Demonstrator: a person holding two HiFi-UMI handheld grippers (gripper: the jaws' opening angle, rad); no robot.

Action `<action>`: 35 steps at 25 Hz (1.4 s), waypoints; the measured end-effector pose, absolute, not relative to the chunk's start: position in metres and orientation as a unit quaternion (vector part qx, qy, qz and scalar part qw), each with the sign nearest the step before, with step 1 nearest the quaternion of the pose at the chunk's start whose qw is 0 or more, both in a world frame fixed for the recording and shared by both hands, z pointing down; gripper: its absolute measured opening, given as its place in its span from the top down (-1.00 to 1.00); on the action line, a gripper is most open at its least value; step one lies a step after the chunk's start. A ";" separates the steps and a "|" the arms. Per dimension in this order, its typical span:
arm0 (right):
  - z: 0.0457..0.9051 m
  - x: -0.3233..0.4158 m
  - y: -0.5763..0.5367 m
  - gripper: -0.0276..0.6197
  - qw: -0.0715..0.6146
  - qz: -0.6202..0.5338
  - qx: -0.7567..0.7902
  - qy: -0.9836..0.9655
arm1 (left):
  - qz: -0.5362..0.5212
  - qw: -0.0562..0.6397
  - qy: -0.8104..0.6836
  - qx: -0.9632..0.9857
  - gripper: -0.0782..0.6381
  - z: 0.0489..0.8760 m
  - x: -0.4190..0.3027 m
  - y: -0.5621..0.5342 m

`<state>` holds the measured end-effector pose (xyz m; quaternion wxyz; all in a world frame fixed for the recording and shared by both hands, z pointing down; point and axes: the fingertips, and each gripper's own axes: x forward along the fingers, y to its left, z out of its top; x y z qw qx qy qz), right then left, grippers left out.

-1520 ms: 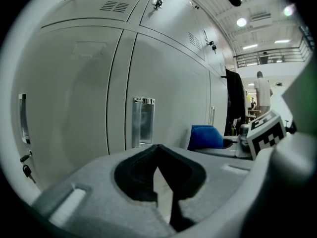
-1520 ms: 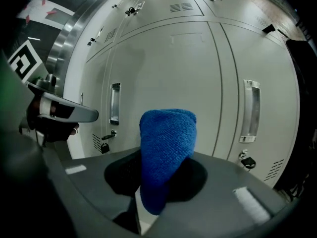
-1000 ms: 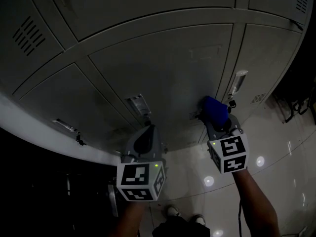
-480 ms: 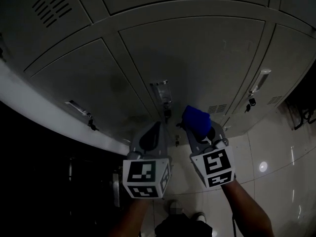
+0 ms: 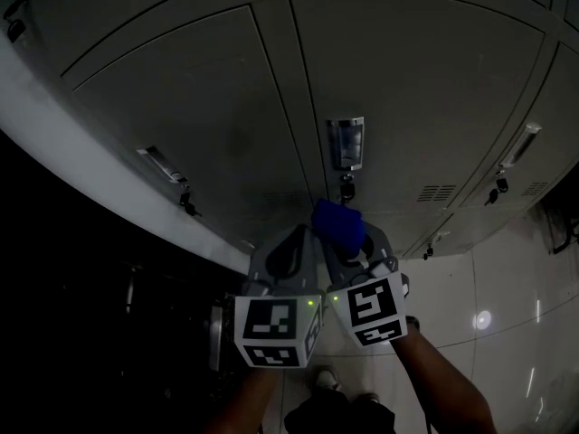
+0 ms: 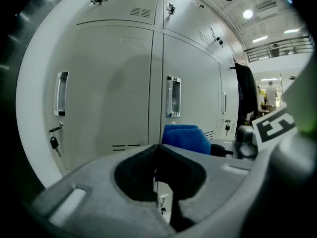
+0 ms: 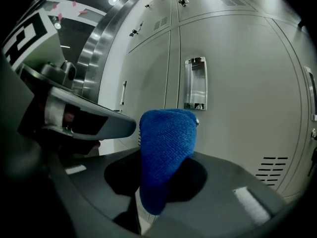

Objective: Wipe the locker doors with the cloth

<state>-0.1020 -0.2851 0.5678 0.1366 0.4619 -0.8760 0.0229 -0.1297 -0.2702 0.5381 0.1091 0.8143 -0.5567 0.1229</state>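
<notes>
Grey metal locker doors [image 5: 208, 107] fill the head view. A folded blue cloth [image 5: 338, 223] sits just below the recessed handle [image 5: 346, 142] of the middle door, and my right gripper [image 5: 347, 242] is shut on it. In the right gripper view the cloth [image 7: 166, 148] stands up from the closed jaws in front of that handle [image 7: 195, 83]; whether it touches the door I cannot tell. My left gripper [image 5: 302, 235] hangs close beside the right one, shut with nothing in it. Its own view shows the jaws [image 6: 157, 150] meeting, with the cloth [image 6: 185, 138] to their right.
Keys hang from locks under the handles [image 5: 346, 188] [image 6: 52, 143]. Vent slots [image 5: 437, 193] are cut low in the doors. A glossy tiled floor [image 5: 507, 297] lies at lower right. A dark gap [image 5: 81, 269] borders the lockers' left end. A black garment [image 6: 243, 95] hangs further along.
Both grippers and the head view have shifted left along the lockers. The right gripper with the cloth has closed in on the left gripper, and now sits under the middle door's handle.
</notes>
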 end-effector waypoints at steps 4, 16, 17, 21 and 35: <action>0.575 -0.102 -0.292 0.66 0.133 0.019 0.470 -0.872 | 0.119 0.108 -0.555 0.816 0.79 0.549 -0.128 -0.270; 0.572 -0.054 -0.296 0.66 0.127 0.019 0.502 -0.855 | 0.111 0.102 -0.527 0.837 0.79 0.545 -0.087 -0.276; 0.572 -0.045 -0.296 0.66 0.128 0.019 0.508 -0.852 | 0.110 0.101 -0.523 0.839 0.79 0.545 -0.081 -0.277; 0.571 -0.007 -0.297 0.66 0.132 0.024 0.532 -0.836 | 0.109 0.101 -0.507 0.849 0.79 0.543 -0.056 -0.277; 0.572 0.096 -0.301 0.66 0.143 0.037 0.594 -0.790 | 0.112 0.094 -0.465 0.873 0.79 0.538 0.009 -0.285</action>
